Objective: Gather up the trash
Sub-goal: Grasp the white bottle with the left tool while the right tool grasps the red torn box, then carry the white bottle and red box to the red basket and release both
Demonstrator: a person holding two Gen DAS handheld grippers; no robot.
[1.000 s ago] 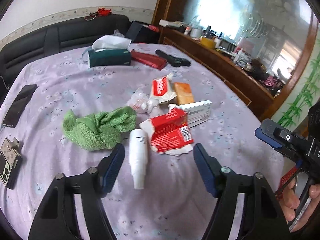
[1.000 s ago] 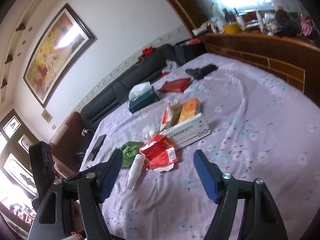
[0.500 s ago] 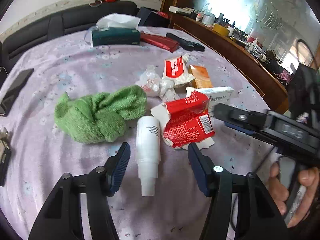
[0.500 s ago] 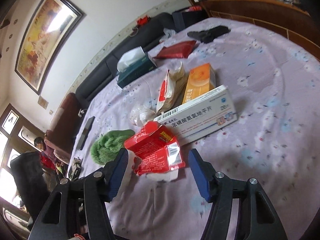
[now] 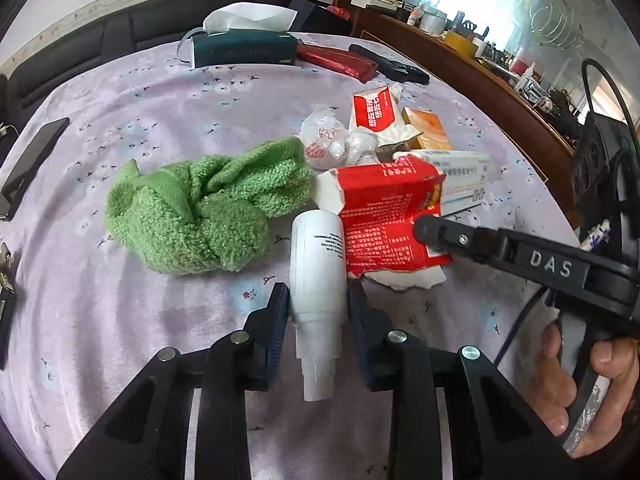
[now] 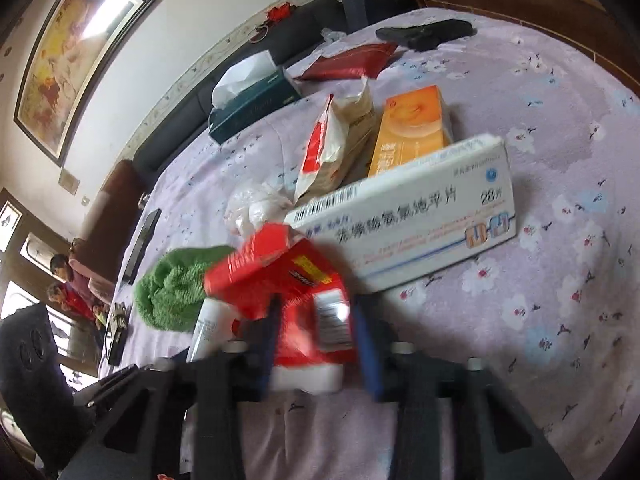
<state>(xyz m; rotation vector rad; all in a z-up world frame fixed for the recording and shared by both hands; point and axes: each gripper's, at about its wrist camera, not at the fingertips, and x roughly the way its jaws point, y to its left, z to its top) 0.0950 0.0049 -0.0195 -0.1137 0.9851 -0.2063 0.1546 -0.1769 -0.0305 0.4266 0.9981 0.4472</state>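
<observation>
Bottle (image 5: 318, 264), white, pinched by left tool (image 5: 318, 312); right tool (image 6: 316, 332) clamps torn red carton (image 6: 296, 292).

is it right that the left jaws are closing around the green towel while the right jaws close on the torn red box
Not quite. The left wrist view shows the left gripper closed around the white bottle, not the green towel, which lies untouched beside it. The right gripper is indeed on the torn red box.
</observation>
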